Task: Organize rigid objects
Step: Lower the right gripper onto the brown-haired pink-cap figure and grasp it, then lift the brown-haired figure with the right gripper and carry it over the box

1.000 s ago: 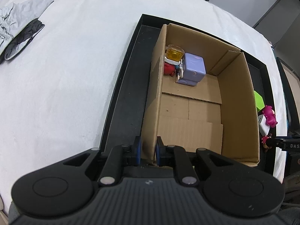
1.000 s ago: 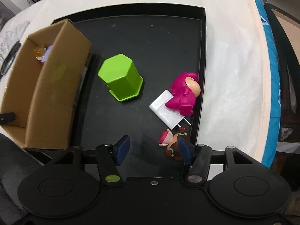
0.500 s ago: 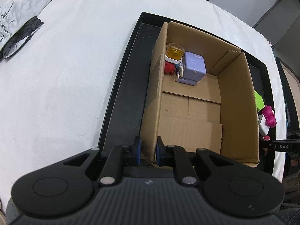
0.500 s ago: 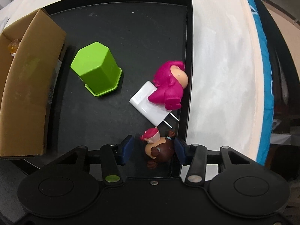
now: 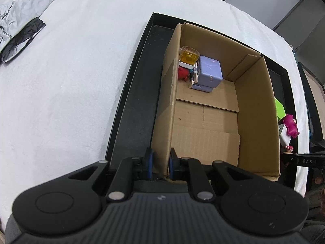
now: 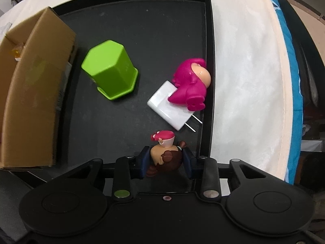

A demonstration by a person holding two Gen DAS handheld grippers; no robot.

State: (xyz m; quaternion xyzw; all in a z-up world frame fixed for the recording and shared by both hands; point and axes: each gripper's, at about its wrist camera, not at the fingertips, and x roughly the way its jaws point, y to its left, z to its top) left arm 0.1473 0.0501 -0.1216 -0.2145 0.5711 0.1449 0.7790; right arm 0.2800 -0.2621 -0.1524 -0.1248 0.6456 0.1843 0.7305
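Right gripper [image 6: 165, 163], jaws just closing, pinches small brown-haired figurine [image 6: 165, 153] at near edge of black tray [image 6: 210, 40]. Left gripper [image 5: 160, 163] clamps cardboard box [image 5: 257, 111] wall. Risk: rounded figurine could twist out on lift, knocking white charger [image 6: 169, 106] and pink figurine [image 6: 191, 85].

One cardboard box [image 5: 258, 109], one black tray [image 6: 154, 30]. Two loose figurines [image 6: 189, 85], one green cup [image 6: 109, 69], one white charger [image 6: 168, 105] (three more toys [image 5: 207, 72] boxed).

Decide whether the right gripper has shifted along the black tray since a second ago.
Yes. The right gripper has shifted sideways, toward the cardboard box, until it straddled the small brown-haired figurine; its fingers have just closed on it.
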